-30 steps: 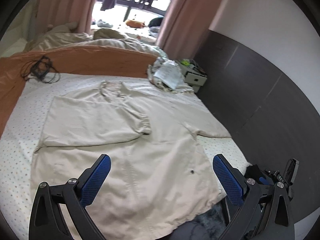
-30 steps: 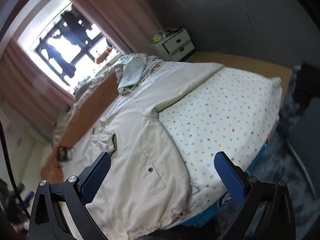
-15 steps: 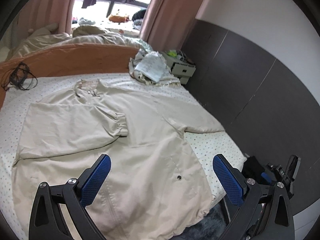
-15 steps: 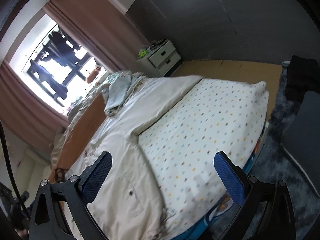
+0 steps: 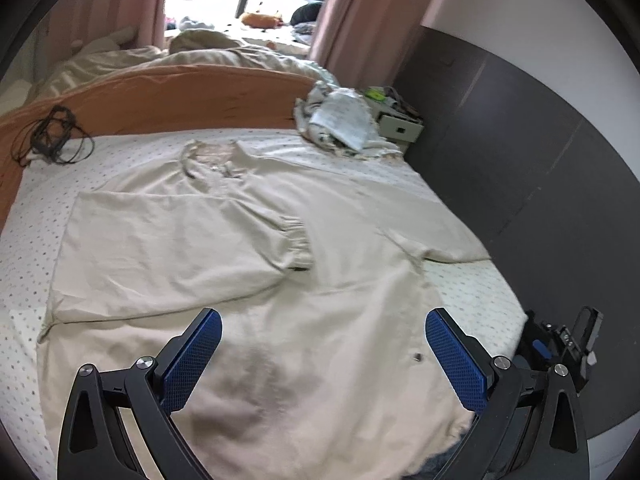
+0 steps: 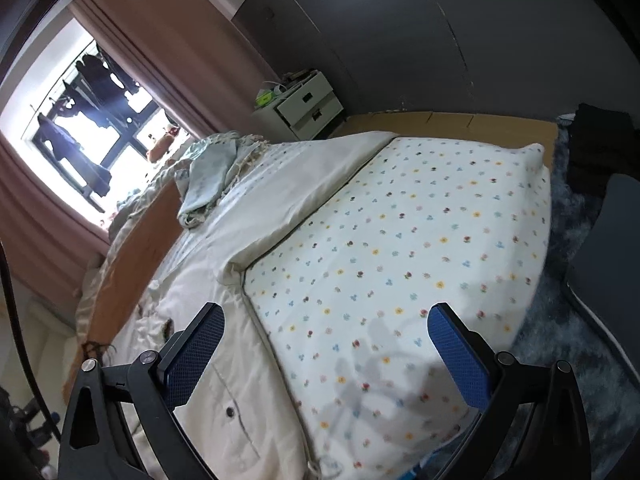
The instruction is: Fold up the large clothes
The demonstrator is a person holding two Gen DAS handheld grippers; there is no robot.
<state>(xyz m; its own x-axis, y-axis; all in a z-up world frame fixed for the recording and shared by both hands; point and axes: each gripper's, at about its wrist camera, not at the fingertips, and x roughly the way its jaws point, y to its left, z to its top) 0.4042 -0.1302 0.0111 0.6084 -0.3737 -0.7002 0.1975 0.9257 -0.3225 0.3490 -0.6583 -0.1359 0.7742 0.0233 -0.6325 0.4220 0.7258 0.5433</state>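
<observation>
the fold looks barely begun: a large beige jacket (image 5: 248,248) lies spread flat on the dotted bed sheet (image 6: 420,240), one sleeve (image 5: 172,248) already laid across the chest, the other sleeve (image 5: 420,224) out toward the wall side, the hem unfolded. left gripper (image 5: 320,344) and right gripper (image 6: 326,340) both hang spread wide, grasping nothing

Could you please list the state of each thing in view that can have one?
Jacket: spread flat on the bed, unfolded at the hem.
Left sleeve: folded across the chest.
Right sleeve: stretched out to the side, unfolded.
Left hand-held gripper: open, empty, above the jacket.
Right hand-held gripper: open, empty, above the bed.
Nightstand: drawers shut.
Curtains: drawn apart.
Cable: tangled at the headboard.
</observation>
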